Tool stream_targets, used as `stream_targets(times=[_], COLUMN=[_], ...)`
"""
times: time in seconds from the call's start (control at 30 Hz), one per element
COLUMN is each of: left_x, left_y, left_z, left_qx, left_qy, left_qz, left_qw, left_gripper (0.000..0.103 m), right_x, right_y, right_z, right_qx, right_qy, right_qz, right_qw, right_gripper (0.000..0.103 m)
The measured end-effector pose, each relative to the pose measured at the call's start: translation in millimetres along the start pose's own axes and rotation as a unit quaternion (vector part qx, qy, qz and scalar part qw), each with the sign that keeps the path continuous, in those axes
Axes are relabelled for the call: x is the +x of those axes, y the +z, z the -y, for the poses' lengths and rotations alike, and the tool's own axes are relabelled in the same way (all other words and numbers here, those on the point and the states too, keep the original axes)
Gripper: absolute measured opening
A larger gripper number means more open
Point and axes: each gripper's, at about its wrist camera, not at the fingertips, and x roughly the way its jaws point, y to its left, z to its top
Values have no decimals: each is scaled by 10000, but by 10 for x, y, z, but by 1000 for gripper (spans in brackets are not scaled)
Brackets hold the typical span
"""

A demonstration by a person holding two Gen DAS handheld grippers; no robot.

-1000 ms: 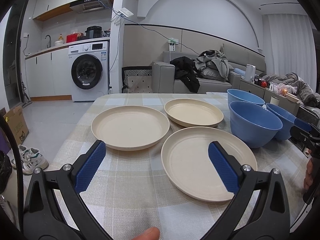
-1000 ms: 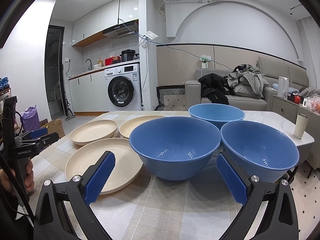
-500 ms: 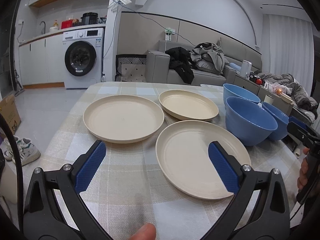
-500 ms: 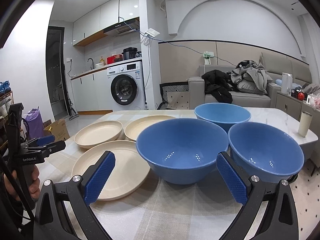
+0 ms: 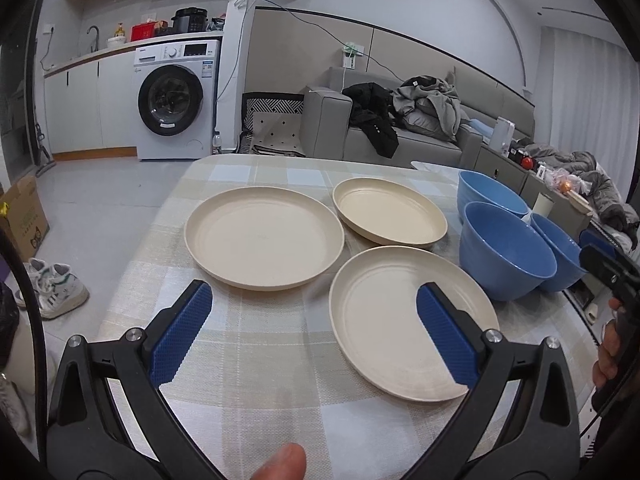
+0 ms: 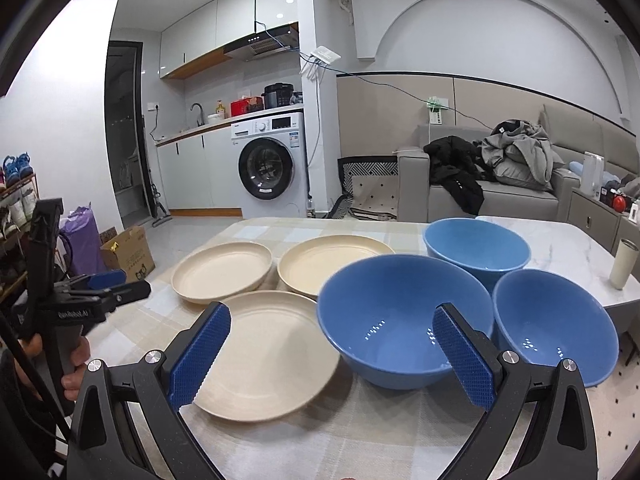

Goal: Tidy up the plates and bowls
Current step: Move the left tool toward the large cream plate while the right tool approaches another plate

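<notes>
Three cream plates lie on the checked tablecloth: a near plate (image 5: pixel 404 320) (image 6: pixel 268 352), a left plate (image 5: pixel 264 236) (image 6: pixel 222 270) and a far plate (image 5: pixel 388 212) (image 6: pixel 320 262). Three blue bowls stand to their right: a near bowl (image 5: pixel 504 252) (image 6: pixel 400 324), a right bowl (image 5: pixel 560 252) (image 6: pixel 556 324) and a far bowl (image 5: pixel 488 194) (image 6: pixel 476 248). My left gripper (image 5: pixel 312 304) is open and empty, above the table before the plates. My right gripper (image 6: pixel 330 328) is open and empty, before the near plate and near bowl.
A white cup (image 6: pixel 622 264) stands on the marble table edge at the right. A grey sofa (image 5: pixel 400 136) with clothes is behind the table. A washing machine (image 5: pixel 176 100), a cardboard box (image 5: pixel 24 216) and shoes (image 5: pixel 52 284) are at the left.
Both grippers have risen and tilted down, so the plates and bowls show from higher up. Both stay open. Nothing on the table has moved.
</notes>
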Motion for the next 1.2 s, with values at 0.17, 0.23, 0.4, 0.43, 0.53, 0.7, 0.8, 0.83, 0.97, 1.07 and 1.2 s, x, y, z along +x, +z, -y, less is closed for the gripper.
stream_targets(times=[0.17,0.23,0.4,0.43,0.53,0.7,0.8,0.83,0.97,1.07,1.2], left_x=[-94,-127,-162,-167,-165,-100,-4,23,100,173,313], left_y=[118,165,264,278,327,416,489,504,556,605,645], left_z=[-72,-114,-230,-259,-350,-515,-625,-655,-742,-778,-830], left_qx=[-89,-103,-55,-72,-123,-320,-475,-516,-667,-677,-704], left_qy=[125,300,631,657,657,636,542,524,560,617,656], left_qz=[-7,9,-12,-18,-9,-93,-151,-170,-205,-225,-325], left_qw=[9999,9995,9980,9978,9978,9974,9973,9971,9960,9955,9948], left_gripper=[102,102,102,102,102,102,102,102,102,102,102], right_x=[40,68,174,195,289,467,599,634,767,869,1054], right_y=[238,346,561,595,671,777,837,866,964,1050,1082], right_z=[-71,-108,-201,-218,-280,-432,-470,-485,-540,-582,-673], right_qx=[143,150,176,166,104,32,84,126,210,182,52], right_qy=[312,388,548,553,615,704,779,826,919,941,916], right_qz=[3,-18,-113,-121,-155,-242,-302,-303,-347,-379,-520], right_qw=[9994,9991,9983,9983,9979,9972,9965,9960,9949,9947,9944], right_gripper=[103,103,103,103,103,103,103,103,102,102,102])
